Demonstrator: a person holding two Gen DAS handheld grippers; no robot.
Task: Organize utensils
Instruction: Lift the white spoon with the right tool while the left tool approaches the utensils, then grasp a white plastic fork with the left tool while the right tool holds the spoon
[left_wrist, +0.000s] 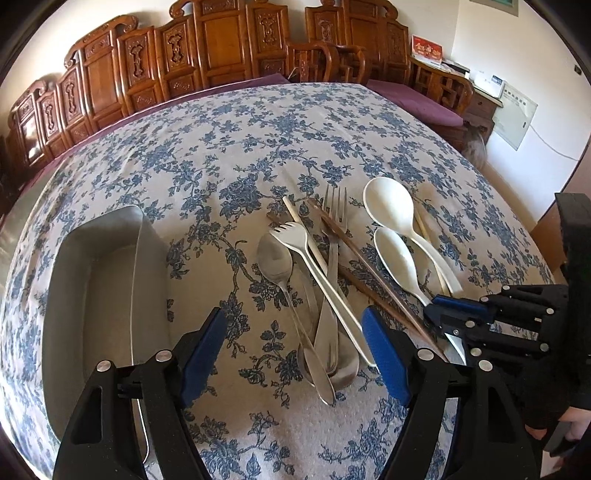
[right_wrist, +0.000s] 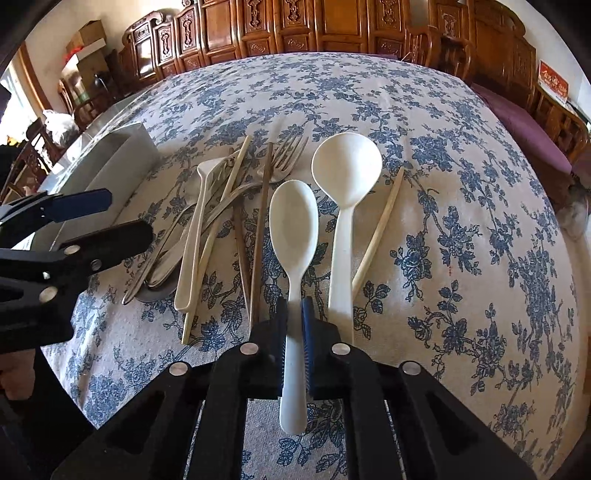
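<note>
While the right gripper (right_wrist: 294, 314) has its fingers pinching the handle of the small white spoon (right_wrist: 294, 225), the left gripper (left_wrist: 295, 354) hangs with fingers spread over the metal cutlery pile (left_wrist: 325, 332). Everything sits mid-bench on the floral cloth (left_wrist: 258, 140), big white ladle (right_wrist: 345, 173) just beside, grey tray (left_wrist: 107, 280) off left.

frame: left gripper (left_wrist: 295, 354) and right gripper (right_wrist: 294, 325), black plastic with triangular cut-outs
pads: blue, ribbed, lining the fingers (left_wrist: 203, 354)
fasteners: round silver pins at the joints
clothing: black glove, lower right of the left view
</note>
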